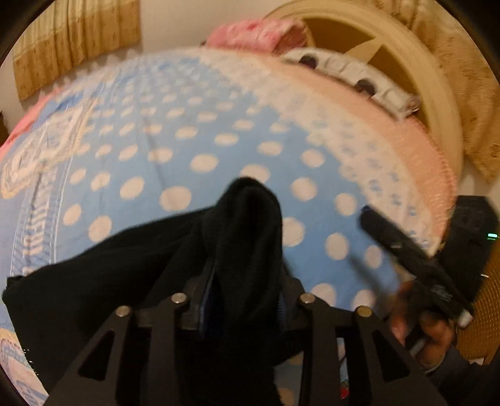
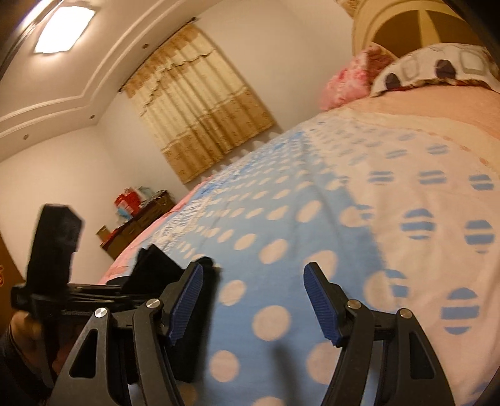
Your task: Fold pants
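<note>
The black, soft fabric pants (image 1: pixel 131 268) lie bunched on the blue polka-dot bed cover (image 1: pixel 193 131), a fold rising between the left gripper (image 1: pixel 243 299) pads; whether they still pinch it I cannot tell. The right gripper (image 2: pixel 253 299) stands apart, empty. Limp and light, the pants should be taken at hem or waistband

Warm ceiling-lamp (image 2: pixel 64 29) light — motion blur throughout, fisheye-bent edges
</note>
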The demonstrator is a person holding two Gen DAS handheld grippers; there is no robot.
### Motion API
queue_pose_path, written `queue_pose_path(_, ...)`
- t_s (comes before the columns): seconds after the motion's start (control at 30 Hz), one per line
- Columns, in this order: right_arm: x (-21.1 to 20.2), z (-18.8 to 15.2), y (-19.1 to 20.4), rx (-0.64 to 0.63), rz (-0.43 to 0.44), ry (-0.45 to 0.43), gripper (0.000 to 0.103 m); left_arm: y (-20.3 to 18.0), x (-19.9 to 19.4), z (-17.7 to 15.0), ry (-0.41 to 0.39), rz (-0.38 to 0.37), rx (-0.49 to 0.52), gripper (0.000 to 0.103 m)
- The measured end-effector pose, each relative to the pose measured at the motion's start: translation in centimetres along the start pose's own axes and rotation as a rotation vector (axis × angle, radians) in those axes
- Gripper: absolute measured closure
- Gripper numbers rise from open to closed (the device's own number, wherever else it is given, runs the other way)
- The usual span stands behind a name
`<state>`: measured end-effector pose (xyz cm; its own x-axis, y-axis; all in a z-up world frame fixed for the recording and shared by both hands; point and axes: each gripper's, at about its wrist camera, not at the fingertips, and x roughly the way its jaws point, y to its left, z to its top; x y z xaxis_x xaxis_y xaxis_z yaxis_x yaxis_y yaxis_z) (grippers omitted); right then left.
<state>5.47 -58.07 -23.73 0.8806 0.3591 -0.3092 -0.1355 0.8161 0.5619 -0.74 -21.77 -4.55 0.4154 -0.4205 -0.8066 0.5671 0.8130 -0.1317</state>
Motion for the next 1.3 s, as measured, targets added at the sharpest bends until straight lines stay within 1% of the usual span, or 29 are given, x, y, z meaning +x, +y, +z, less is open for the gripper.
queue_pose_path(0.07,-0.5,-0.1,-0.4,0.004,-0.018,-0.006,0.035,0.4,-2.9,0.1,-0.093,-0.060,-0.006,0.060)
queue_pose_path(0.1,-0.8,-0.1,-0.5,0.005,-0.019,-0.011,0.035,0.5,-3.7,0.2,-0.123,-0.073,-0.010,0.055)
queue_pose_path(0.13,-1.0,-0.2,-0.3,0.006,-0.016,-0.017,0.035,0.8,-5.1,0.3,-0.160,-0.072,-0.011,0.040)
queue_pose_path(0.17,-1.0,-0.2,-0.1,0.005,-0.011,-0.021,0.035,0.9,-6.0,0.4,-0.190,-0.048,-0.009,0.030)
queue_pose_path(0.23,-1.4,-0.2,0.8,-0.010,0.009,-0.034,0.035,1.7,-7.7,0.1,-0.236,0.026,0.015,0.027)
queue_pose_path(0.27,-1.6,-0.1,1.6,-0.026,0.027,-0.039,0.035,2.4,-8.2,-0.2,-0.230,0.081,0.035,0.027)
queue_pose_path(0.3,-1.7,-0.1,2.4,-0.047,0.048,-0.040,0.035,3.2,-8.1,-0.5,-0.223,0.112,0.042,0.027)
queue_pose_path(0.33,-1.8,-0.2,3.7,-0.082,0.086,-0.026,0.035,4.2,-8.1,-1.3,-0.211,0.159,0.050,0.027)
queue_pose_path(0.37,-1.7,-0.5,4.7,-0.109,0.116,0.001,0.035,5.5,-7.7,-2.1,-0.183,0.215,0.052,0.027)
queue_pose_path(0.4,-1.3,-0.8,5.7,-0.143,0.131,0.044,0.035,6.7,-7.4,-2.9,-0.164,0.239,0.043,0.027)
queue_pose_path(0.47,-0.7,-1.2,6.1,-0.162,0.102,0.082,0.035,9.5,-6.4,-4.5,-0.122,0.292,0.009,0.027)
queue_pose_path(0.53,0.7,-0.9,5.4,-0.105,0.110,0.129,0.035,11.6,-5.2,-5.5,-0.095,0.356,-0.025,0.027)
queue_pose_path(0.6,2.4,-0.5,4.5,-0.014,0.167,0.187,0.035,13.4,-4.5,-6.2,-0.102,0.345,-0.047,0.027)
queue_pose_path(0.63,2.9,-0.4,4.3,0.011,0.188,0.199,0.035,14.0,-4.3,-6.3,-0.101,0.334,-0.063,0.024)
queue_pose_path(0.67,3.8,-0.2,4.2,0.039,0.220,0.225,0.035,14.8,-3.9,-6.4,-0.097,0.306,-0.088,0.019)
queue_pose_path(0.7,4.4,-0.2,4.2,0.049,0.234,0.248,0.035,15.5,-3.6,-6.5,-0.096,0.287,-0.108,0.017)
queue_pose_path(0.73,5.2,-0.2,4.4,0.051,0.231,0.277,0.037,15.9,-3.5,-6.8,-0.100,0.284,-0.121,0.010)
queue_pose_path(0.77,5.8,-0.3,4.9,0.031,0.222,0.297,0.046,16.4,-3.3,-7.0,-0.106,0.285,-0.138,0.005)
queue_pose_path(0.8,6.2,-0.3,5.5,0.000,0.218,0.319,0.072,16.9,-3.1,-7.2,-0.107,0.281,-0.155,0.003)
queue_pose_path(0.83,6.1,-0.4,6.2,-0.031,0.202,0.320,0.078,17.6,-2.8,-7.3,-0.106,0.265,-0.177,0.001)
queue_pose_path(0.87,6.0,-0.3,6.5,-0.045,0.202,0.314,0.080,18.2,-2.6,-7.5,-0.108,0.234,-0.205,0.000)
queue_pose_path(0.9,5.7,0.2,7.3,-0.072,0.212,0.301,0.086,18.4,-2.6,-7.6,-0.107,0.218,-0.217,0.000)
queue_pose_path(0.97,5.1,1.2,8.7,-0.119,0.232,0.259,0.087,18.8,-2.8,-7.9,-0.112,0.201,-0.235,0.000)
queue_pose_path(1.03,4.5,2.6,10.2,-0.156,0.251,0.210,0.087,19.0,-3.6,-8.0,-0.152,0.222,-0.245,0.001)
queue_pose_path(1.07,4.3,3.2,10.6,-0.164,0.261,0.188,0.087,19.2,-4.1,-7.9,-0.175,0.232,-0.249,0.004)
queue_pose_path(1.13,4.5,3.7,10.8,-0.160,0.271,0.177,0.088,19.7,-5.3,-7.8,-0.210,0.250,-0.271,0.008)
queue_pose_path(1.2,5.3,3.5,10.0,-0.141,0.253,0.212,0.088,20.1,-5.5,-7.8,-0.207,0.283,-0.264,0.008)
queue_pose_path(1.27,7.3,2.1,8.0,-0.099,0.178,0.320,0.087,20.5,-4.7,-8.0,-0.178,0.279,-0.255,0.008)
queue_pose_path(1.3,8.2,1.3,6.9,-0.073,0.142,0.360,0.084,20.5,-4.4,-8.1,-0.175,0.273,-0.259,0.007)
